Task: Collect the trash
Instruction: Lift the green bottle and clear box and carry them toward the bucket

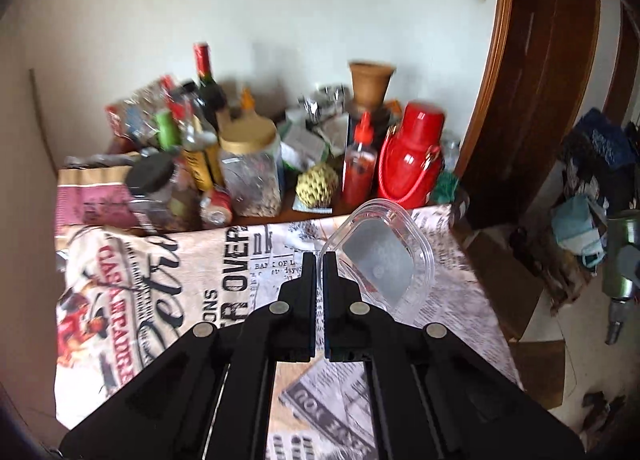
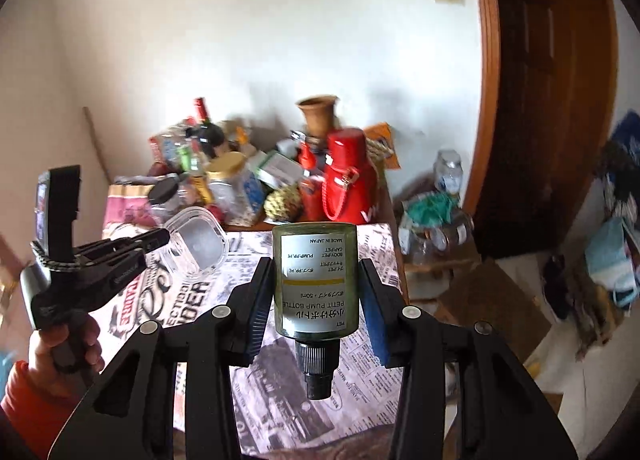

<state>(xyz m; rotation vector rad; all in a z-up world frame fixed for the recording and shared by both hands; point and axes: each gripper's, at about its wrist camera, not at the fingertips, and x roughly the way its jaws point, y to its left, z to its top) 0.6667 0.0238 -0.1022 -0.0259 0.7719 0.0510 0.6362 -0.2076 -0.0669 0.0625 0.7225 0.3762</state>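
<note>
My left gripper [image 1: 319, 260] is shut on the rim of a clear plastic container [image 1: 380, 256], which it holds tilted above the newspaper-print tablecloth [image 1: 224, 280]. The right wrist view shows the same left gripper [image 2: 156, 242] in a person's hand [image 2: 68, 344] at the left, with the clear container [image 2: 198, 246] at its tips. My right gripper [image 2: 316, 261] is shut on a small green pump bottle [image 2: 314, 280] with a white label. The bottle hangs upside down between the blue pads, its black pump neck pointing toward the camera, above the tablecloth [image 2: 360, 372].
The far half of the table is crowded: a red flask [image 1: 412, 156], a red sauce bottle [image 1: 358, 164], a gold-lidded jar [image 1: 250, 172], a wine bottle [image 1: 208, 80] and a clay pot [image 1: 370, 84]. A dark wooden door [image 2: 552, 100] and floor clutter [image 2: 440, 220] lie to the right.
</note>
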